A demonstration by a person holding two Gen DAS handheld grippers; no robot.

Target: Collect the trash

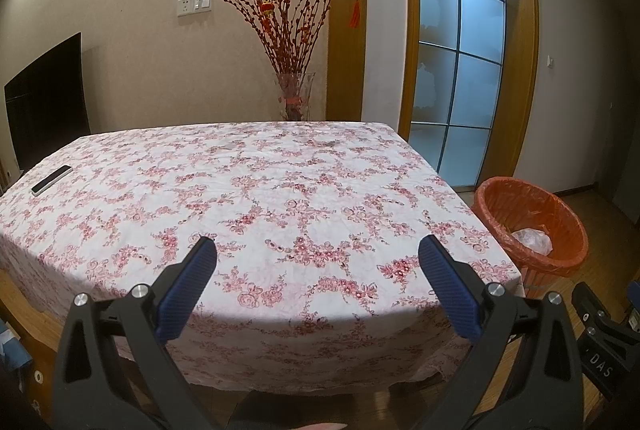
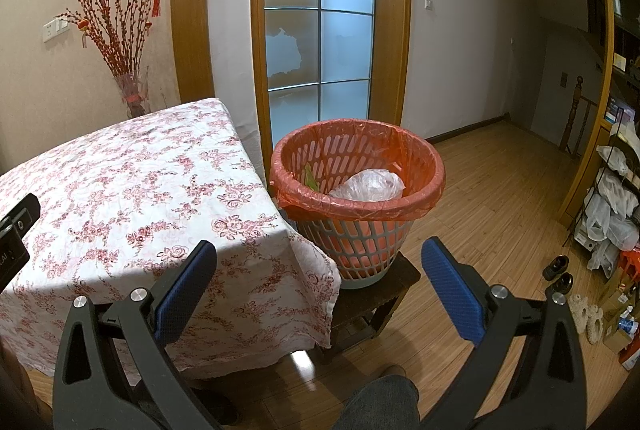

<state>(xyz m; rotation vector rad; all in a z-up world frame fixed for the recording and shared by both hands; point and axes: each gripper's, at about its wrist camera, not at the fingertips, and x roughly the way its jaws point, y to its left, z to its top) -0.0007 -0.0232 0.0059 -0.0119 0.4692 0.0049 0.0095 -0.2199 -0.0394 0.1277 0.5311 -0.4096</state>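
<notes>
- Left wrist view only: one dark remote [image 1: 52,180] at 9 o'clock on the floral-clothed surface [image 1: 256,198], near its left edge.
- Right wrist view only: one dark stool [image 2: 380,294] under the bin [image 2: 357,190], one clear crumpled plastic bag [image 2: 370,185] plus one green scrap [image 2: 310,177] inside the orange liner, two dark shoes [image 2: 557,272] at 3 o'clock on the wooden floor.
- Same bin glimpsed at 3 o'clock from the left wrist, just beside the surface's corner.
- Both views: one glass vase of red branches [image 1: 294,94] at 12 o'clock behind the surface.
- Left gripper [image 1: 316,250]: two blue fingers [image 1: 188,290] spread wide apart, holding nothing.
- Right gripper [image 2: 320,254]: two blue fingers [image 2: 452,290] likewise apart, empty.
</notes>
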